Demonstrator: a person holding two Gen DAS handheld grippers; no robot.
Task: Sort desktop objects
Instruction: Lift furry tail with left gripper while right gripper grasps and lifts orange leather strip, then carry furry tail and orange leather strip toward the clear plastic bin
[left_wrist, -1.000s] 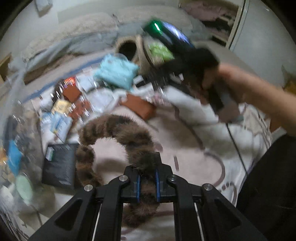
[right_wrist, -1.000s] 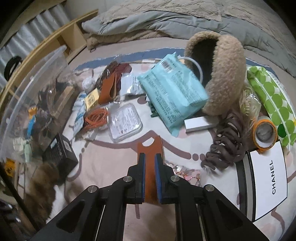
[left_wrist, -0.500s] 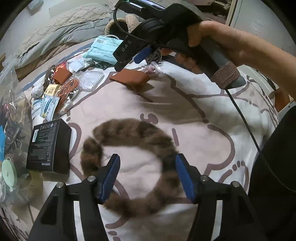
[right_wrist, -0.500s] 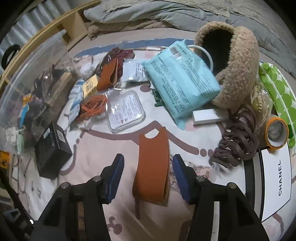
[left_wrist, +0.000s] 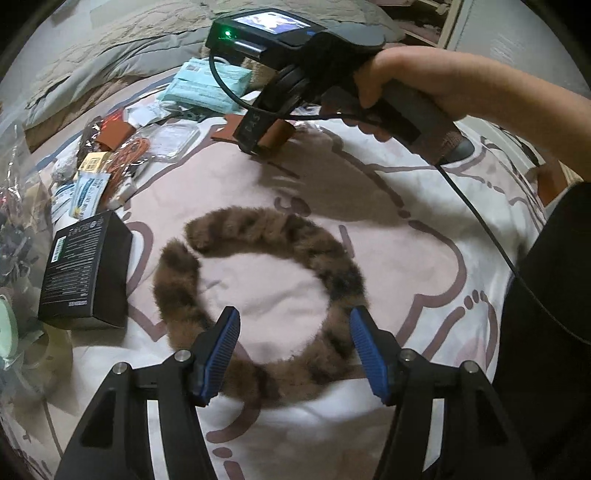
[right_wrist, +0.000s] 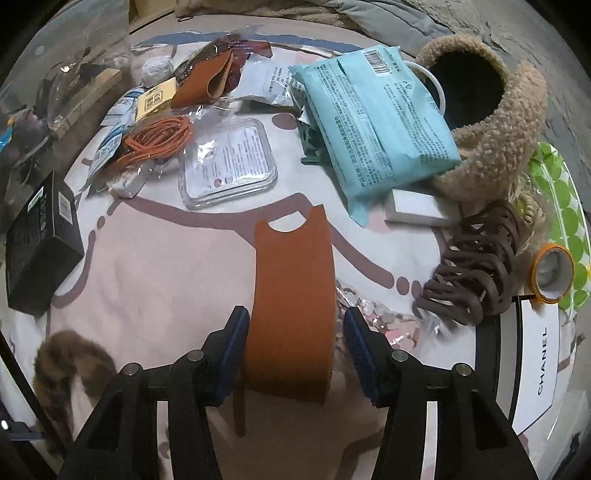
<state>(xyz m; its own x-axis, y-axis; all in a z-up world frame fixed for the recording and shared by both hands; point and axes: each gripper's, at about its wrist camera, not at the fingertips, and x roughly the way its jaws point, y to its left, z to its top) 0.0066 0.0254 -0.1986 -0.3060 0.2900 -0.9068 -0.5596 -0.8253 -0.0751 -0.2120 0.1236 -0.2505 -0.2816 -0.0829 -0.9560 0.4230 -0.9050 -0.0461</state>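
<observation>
Left tool (left_wrist: 293, 349) gaping over the near arc of the furry brown headband (left_wrist: 266, 240) on the bed, pads clear; right tool (right_wrist: 295, 350) closing around the orange leather sleeve (right_wrist: 293, 291), pads not yet pressing; teal packet (right_wrist: 373, 122) beyond.

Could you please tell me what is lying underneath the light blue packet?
Under the light blue packet, a green plastic piece pokes out at its left edge and a white box at its lower corner. Anything further beneath is covered.
</observation>
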